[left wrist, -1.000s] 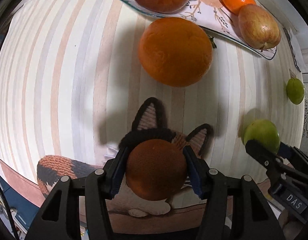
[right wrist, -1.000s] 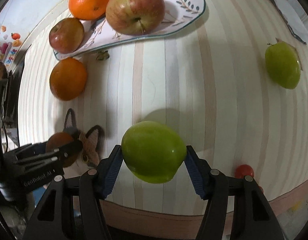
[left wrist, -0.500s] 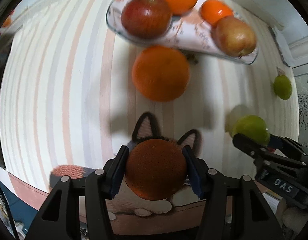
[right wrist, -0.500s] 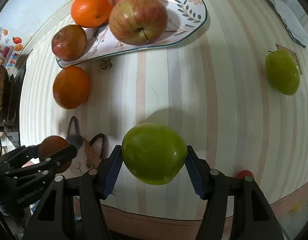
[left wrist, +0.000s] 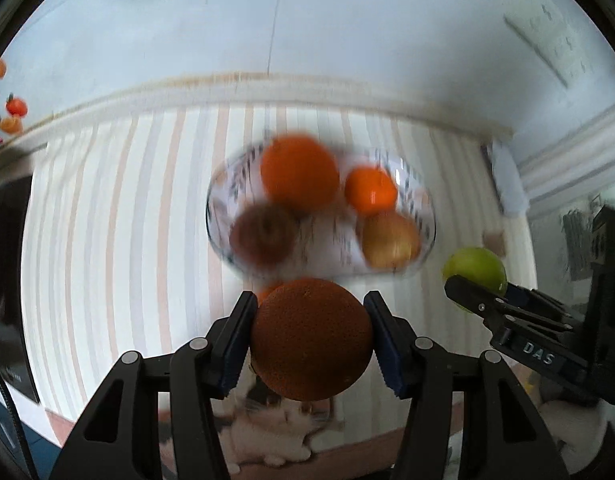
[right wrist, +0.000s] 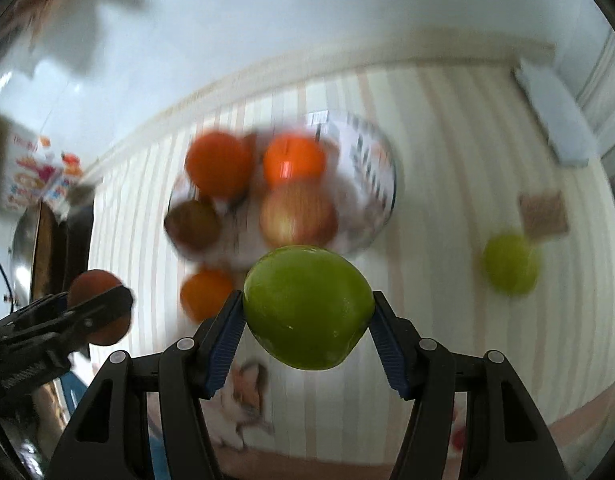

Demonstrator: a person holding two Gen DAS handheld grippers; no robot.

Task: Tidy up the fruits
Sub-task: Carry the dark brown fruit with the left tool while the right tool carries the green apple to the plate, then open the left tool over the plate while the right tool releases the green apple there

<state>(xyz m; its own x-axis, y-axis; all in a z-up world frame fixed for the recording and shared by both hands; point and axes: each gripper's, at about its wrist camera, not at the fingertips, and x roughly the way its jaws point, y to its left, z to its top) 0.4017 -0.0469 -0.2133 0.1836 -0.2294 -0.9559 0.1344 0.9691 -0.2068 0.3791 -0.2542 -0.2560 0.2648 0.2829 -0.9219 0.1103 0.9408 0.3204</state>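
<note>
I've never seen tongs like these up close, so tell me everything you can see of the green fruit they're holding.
The green fruit is smooth, glossy and yellow-green, roundish with one slightly pointed side, like a green apple. The right gripper clamps it between blue ribbed pads, in the air above the striped tablecloth, short of the patterned plate. Nothing else touches it.

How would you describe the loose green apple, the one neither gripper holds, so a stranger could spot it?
Start at the patterned plate of oranges and reddish apples on the striped tablecloth. Look right of it, towards the table's far right side, just below a small brown square. The green apple lies there alone on the cloth; the other green one is clamped between gripper fingers.
</note>
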